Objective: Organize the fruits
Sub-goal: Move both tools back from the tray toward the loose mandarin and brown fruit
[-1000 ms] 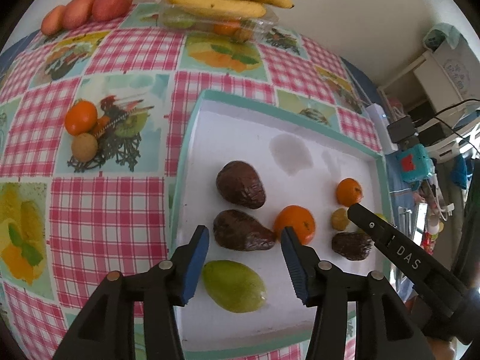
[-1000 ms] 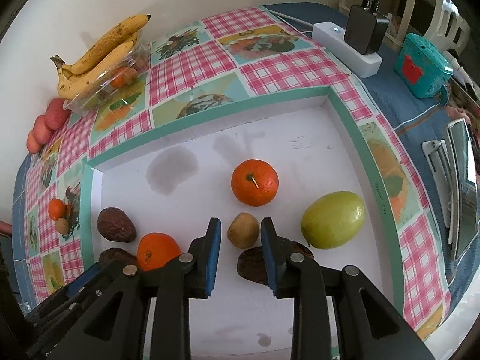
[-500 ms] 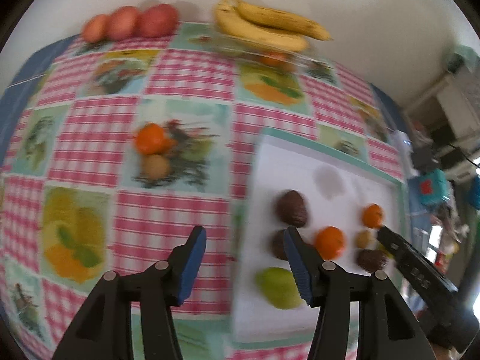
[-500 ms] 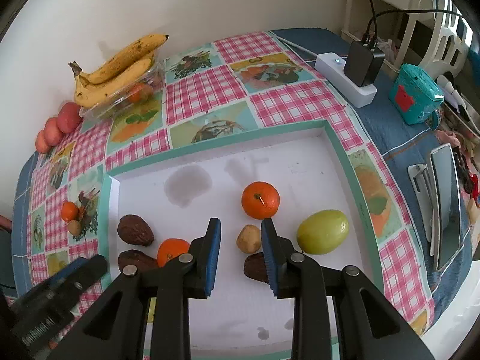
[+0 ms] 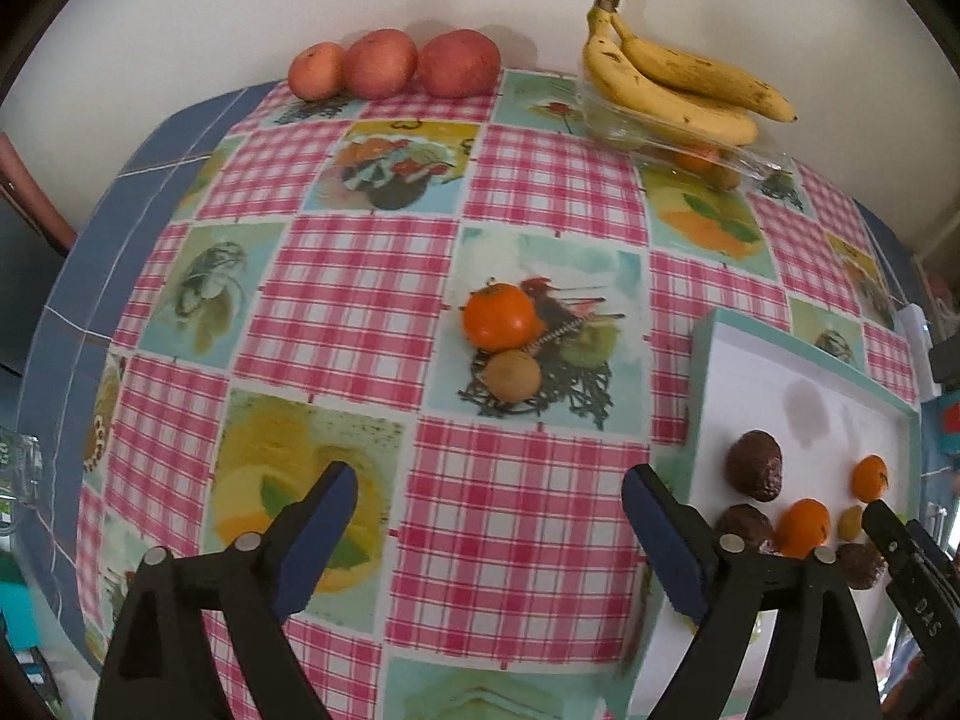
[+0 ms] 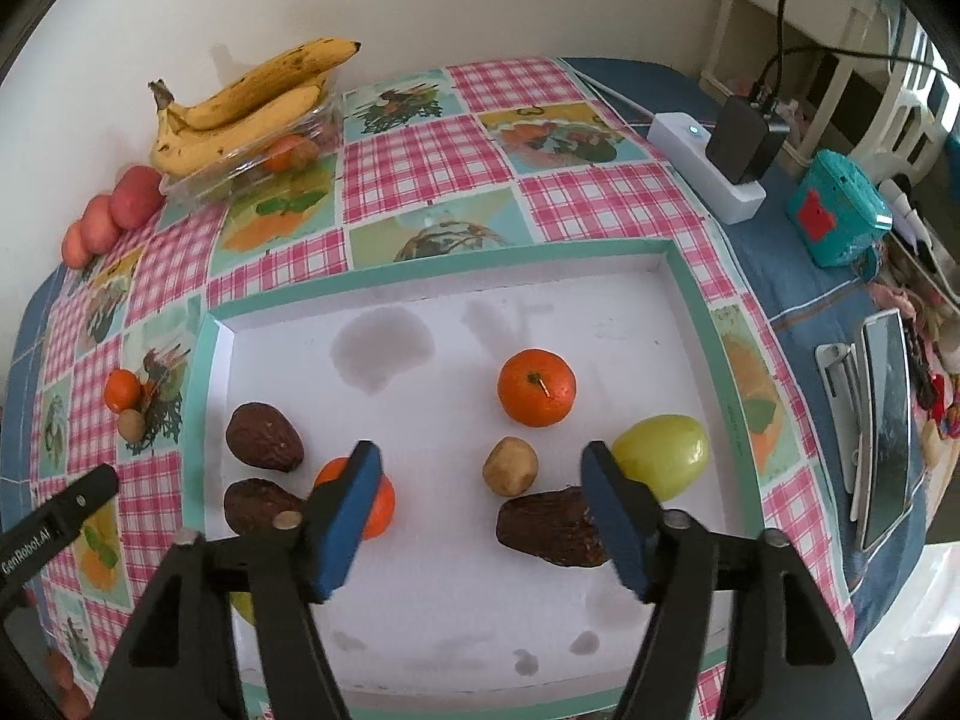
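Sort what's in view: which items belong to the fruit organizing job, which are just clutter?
Job:
- white tray
- loose orange and kiwi on the tablecloth
- fruit in the tray: oranges, green mango, dark avocados
- bananas
- three red fruits by the wall

Lying about:
- power strip with charger
- teal box
- phone

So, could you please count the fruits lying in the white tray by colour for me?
Orange fruits: 2
Dark brown fruits: 3
Light brown fruit: 1
Green fruits: 2 (one barely visible)
Total: 8
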